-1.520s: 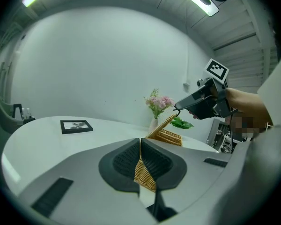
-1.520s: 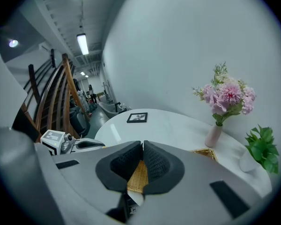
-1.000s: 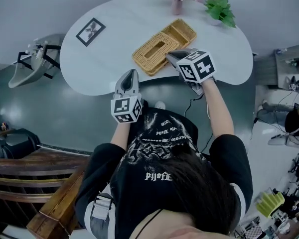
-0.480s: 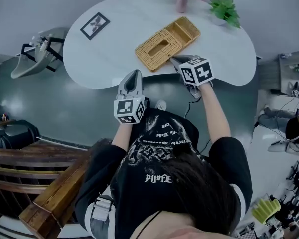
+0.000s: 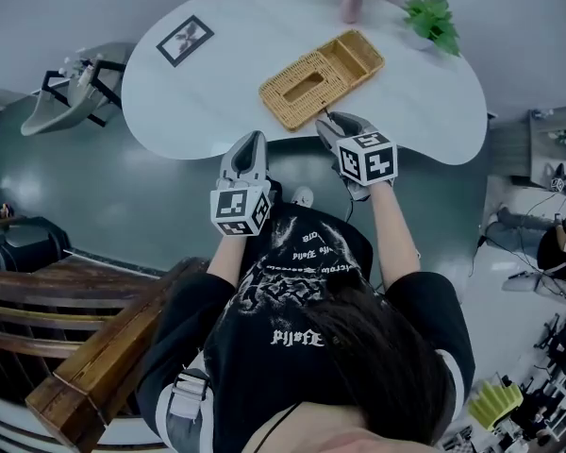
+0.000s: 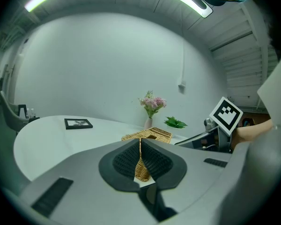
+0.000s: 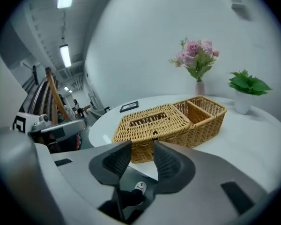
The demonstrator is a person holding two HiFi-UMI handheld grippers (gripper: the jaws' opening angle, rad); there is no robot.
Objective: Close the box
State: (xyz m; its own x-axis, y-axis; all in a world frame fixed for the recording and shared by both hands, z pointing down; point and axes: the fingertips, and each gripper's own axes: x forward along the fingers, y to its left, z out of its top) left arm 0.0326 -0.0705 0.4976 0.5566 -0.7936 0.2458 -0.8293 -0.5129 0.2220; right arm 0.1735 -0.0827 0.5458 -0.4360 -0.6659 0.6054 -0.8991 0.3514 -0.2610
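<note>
We count one picture frame [image 5: 185, 41], one wicker box [image 5: 321, 78], one vase [image 5: 352, 8] of pink flowers and one potted plant [image 5: 431, 22] on the white oval worktop [image 5: 217, 102]. The left claw [image 6: 140, 146] is closed and empty. The right claw [image 7: 141, 150] has just been opening and holds nothing. The box lies just beyond it, lid [image 7: 150, 121] down.

Right gripper [image 7: 141, 150]: jaws had just been opened, nothing gripped. The wicker box [image 7: 171, 122] was located at 12 o'clock, lid down.
</note>
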